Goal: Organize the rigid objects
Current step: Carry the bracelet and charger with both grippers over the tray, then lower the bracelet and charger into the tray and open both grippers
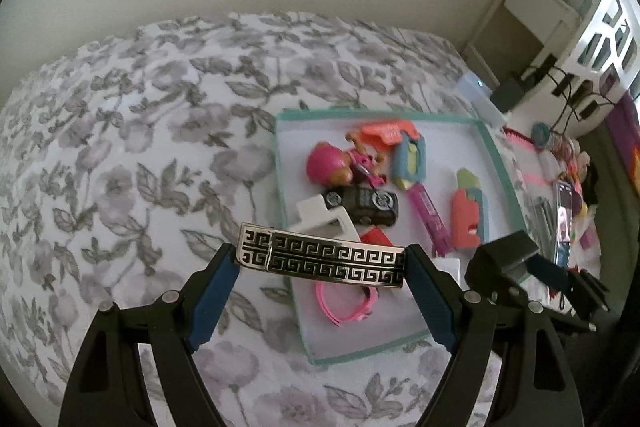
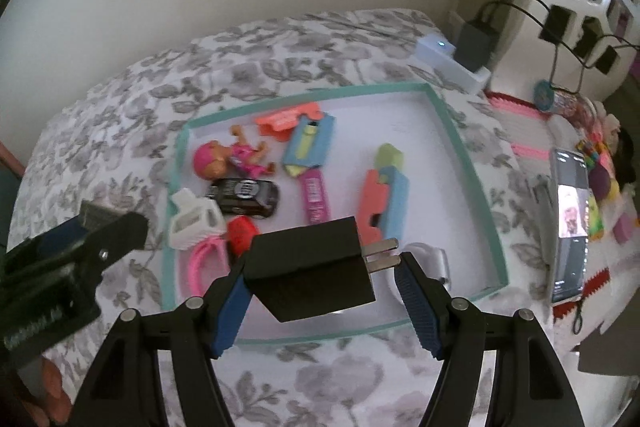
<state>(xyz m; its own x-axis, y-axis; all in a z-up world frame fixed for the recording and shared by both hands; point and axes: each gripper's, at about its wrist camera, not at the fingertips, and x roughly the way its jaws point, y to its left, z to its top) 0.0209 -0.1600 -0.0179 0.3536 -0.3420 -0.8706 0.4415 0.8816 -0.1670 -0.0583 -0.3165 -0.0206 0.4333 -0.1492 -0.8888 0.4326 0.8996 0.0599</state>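
Observation:
My left gripper (image 1: 322, 261) is shut on a silver bar with a black key pattern (image 1: 320, 261), held endwise between the pads above the near left edge of a teal-rimmed white tray (image 1: 294, 267). My right gripper (image 2: 322, 279) is shut on a black plug adapter (image 2: 312, 271), its prongs against the right pad, above the tray's near side (image 2: 452, 131). In the tray lie a pink-haired doll (image 2: 224, 157), a black toy car (image 2: 244, 195), a white clip (image 2: 192, 223), a pink band (image 2: 200, 259) and several coloured foam pieces (image 2: 384, 203).
The tray rests on a floral bedspread (image 1: 140, 167). To the right are a phone (image 2: 568, 219), small toys (image 2: 600, 179), a white box with a light (image 2: 440, 55) and cables on white furniture (image 2: 560, 23). The left gripper shows at the left of the right wrist view (image 2: 80, 243).

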